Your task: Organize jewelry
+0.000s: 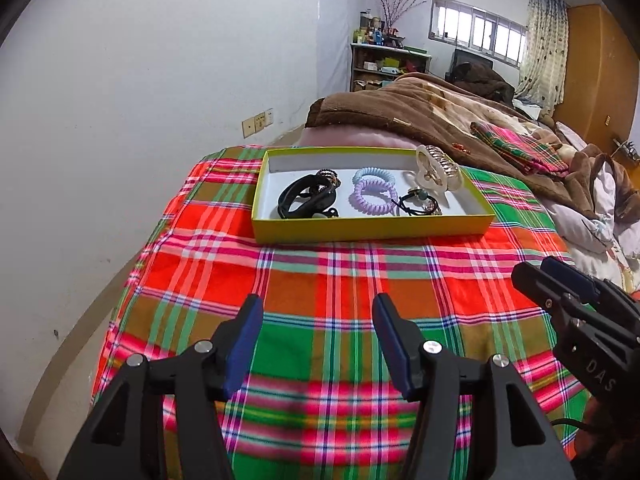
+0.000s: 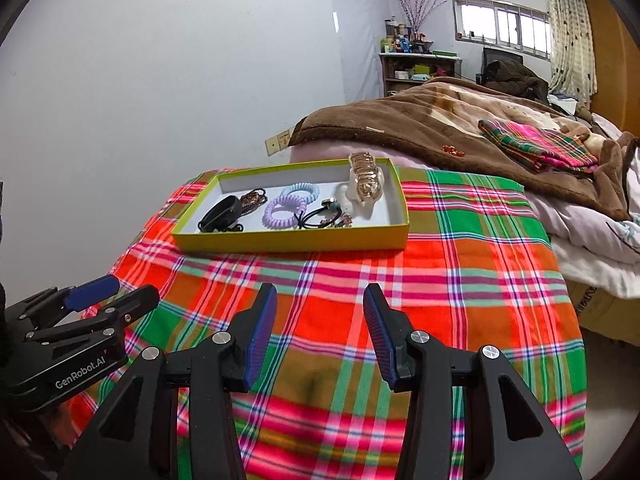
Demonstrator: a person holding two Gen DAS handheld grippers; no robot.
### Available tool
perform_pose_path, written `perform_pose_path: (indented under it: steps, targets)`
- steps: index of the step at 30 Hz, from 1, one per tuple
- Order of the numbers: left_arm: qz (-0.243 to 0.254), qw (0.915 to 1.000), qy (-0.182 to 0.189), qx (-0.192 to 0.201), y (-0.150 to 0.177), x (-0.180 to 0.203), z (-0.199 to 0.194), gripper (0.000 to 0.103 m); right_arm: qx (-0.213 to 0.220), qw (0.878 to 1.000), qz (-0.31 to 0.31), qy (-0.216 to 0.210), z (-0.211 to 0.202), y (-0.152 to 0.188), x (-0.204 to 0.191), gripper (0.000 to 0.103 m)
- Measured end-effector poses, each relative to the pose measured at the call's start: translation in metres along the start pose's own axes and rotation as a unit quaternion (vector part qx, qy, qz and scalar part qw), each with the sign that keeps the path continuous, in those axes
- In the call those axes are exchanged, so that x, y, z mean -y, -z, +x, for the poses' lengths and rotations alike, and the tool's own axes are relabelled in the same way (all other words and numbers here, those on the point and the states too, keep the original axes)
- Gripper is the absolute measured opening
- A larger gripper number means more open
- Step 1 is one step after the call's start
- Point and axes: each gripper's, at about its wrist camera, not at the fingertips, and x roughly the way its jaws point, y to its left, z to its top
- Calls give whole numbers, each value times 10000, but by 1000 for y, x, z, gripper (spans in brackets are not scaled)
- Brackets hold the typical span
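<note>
A shallow yellow-green box (image 1: 372, 231) (image 2: 288, 242) lies on a plaid cloth ahead of both grippers. It holds a black band (image 1: 306, 198) (image 2: 222, 212), a purple coil hair tie (image 1: 372, 200) (image 2: 283, 212), a blue coil tie (image 1: 374, 176) (image 2: 301, 191), a black elastic with a bead (image 1: 418, 200) (image 2: 320, 216) and a gold-and-clear hair claw (image 1: 438, 168) (image 2: 366, 182) at its far right end. My left gripper (image 1: 316, 312) is open and empty above the cloth. My right gripper (image 2: 320, 300) is open and empty, to the right of the left one.
The plaid cloth (image 1: 340, 280) (image 2: 460, 280) covers the near end of a bed. A brown blanket (image 1: 420, 112) and a folded plaid cloth (image 1: 520, 148) lie behind the box. A white wall runs along the left. A cluttered shelf (image 1: 388, 64) stands far back.
</note>
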Motion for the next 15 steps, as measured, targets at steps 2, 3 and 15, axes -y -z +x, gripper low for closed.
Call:
perform_pose_path:
  steps: [2,3,15]
  targets:
    - [-52,10000,25,5,3,-2,-3,59,25,10000,12,-14,-4,3,-2,46]
    - [-71,10000,34,2,4,-3,-4,59,36,10000,10,-18,-5,4,-3,46]
    - [-100,9998,-135,91,17,-7,-16,59,83,9999,-41,-57,-15,14,-13,46]
